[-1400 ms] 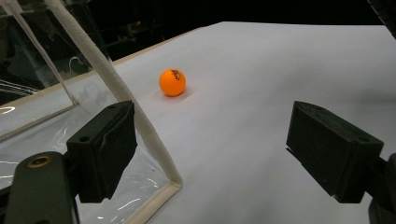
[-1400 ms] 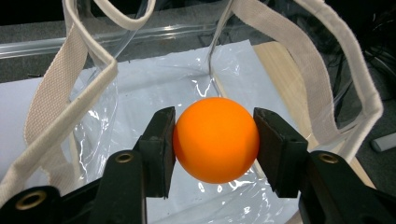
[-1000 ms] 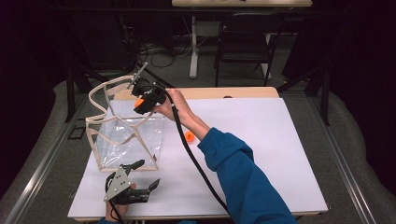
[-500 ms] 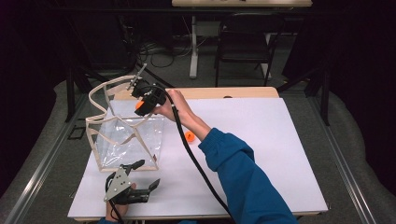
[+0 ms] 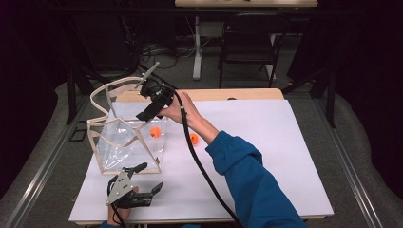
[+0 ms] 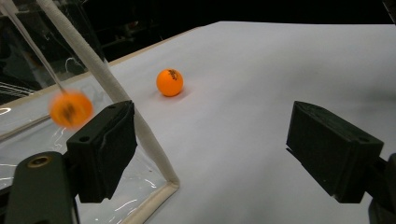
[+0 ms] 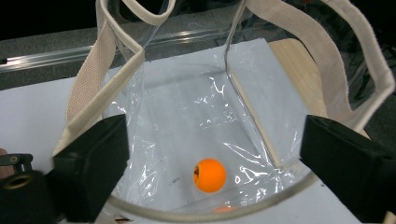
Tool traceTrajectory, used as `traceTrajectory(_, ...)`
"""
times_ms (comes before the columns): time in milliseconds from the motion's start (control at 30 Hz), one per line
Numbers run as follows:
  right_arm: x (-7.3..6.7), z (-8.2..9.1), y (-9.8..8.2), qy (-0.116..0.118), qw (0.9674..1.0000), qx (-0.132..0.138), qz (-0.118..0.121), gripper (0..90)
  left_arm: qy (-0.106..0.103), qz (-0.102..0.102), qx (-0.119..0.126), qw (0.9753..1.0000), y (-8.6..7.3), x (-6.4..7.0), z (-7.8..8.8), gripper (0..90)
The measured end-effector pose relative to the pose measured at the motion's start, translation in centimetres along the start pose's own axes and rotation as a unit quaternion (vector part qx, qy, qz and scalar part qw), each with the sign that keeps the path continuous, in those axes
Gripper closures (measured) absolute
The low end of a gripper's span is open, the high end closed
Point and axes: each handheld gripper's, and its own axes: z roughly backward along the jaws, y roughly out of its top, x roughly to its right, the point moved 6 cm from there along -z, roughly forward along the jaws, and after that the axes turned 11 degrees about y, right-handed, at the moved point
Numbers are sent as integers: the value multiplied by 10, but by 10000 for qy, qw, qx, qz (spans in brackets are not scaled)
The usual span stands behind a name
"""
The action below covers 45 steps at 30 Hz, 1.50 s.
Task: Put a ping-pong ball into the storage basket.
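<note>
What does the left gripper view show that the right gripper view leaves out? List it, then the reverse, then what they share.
Left gripper view alone: an orange ball resting on the white table out in the open, and the bag's bottom corner seen from outside, past the open left gripper.

Right gripper view alone: the top-down look into the bag's open mouth between the open right gripper, with both fabric handles and the wooden table edge.

Shared: the clear bag with cream trim, an orange ball in the bag (blurred in the left gripper view), and the white table surface.
</note>
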Motion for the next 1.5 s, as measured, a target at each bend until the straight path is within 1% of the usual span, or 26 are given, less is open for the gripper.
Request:
traceTrajectory(67,-1,5,-1,26,10000,57,-30,27,7,-5,3,10000,0,0,0,157)
traceTrajectory(167,-2,12,-2,32,9999,101,-30,0,10,1,7,10000,0,0,0,157)
traceTrajectory(333,-7,24,-7,1,9997,231,15,0,12,-13,9,10000,0,0,1,157)
traceTrajectory(467,-11,32,-14,2,9996,272,14,0,11,4,5,10000,0,0,1,157)
traceTrajectory(567,-12,37,-20,33,9995,317,-29,0,2,-11,2,10000,0,1,0,157)
traceTrajectory(667,-13,42,-26,-18,9995,307,-8,0,-15,-45,2,10000,1,2,1,157)
traceTrajectory(833,-11,50,-37,-70,9994,331,-50,0,-10,-61,-6,10000,1,3,0,157)
traceTrajectory(1033,-9,54,-51,-127,9995,281,-102,0,6,-62,-1,10000,1,2,0,157)
traceTrajectory(1300,-9,59,-62,-200,9993,308,-89,0,8,-51,4,10000,0,1,1,157)
traceTrajectory(1500,-8,61,-72,-239,9993,254,-105,0,-7,-24,-3,10000,-1,1,0,157)
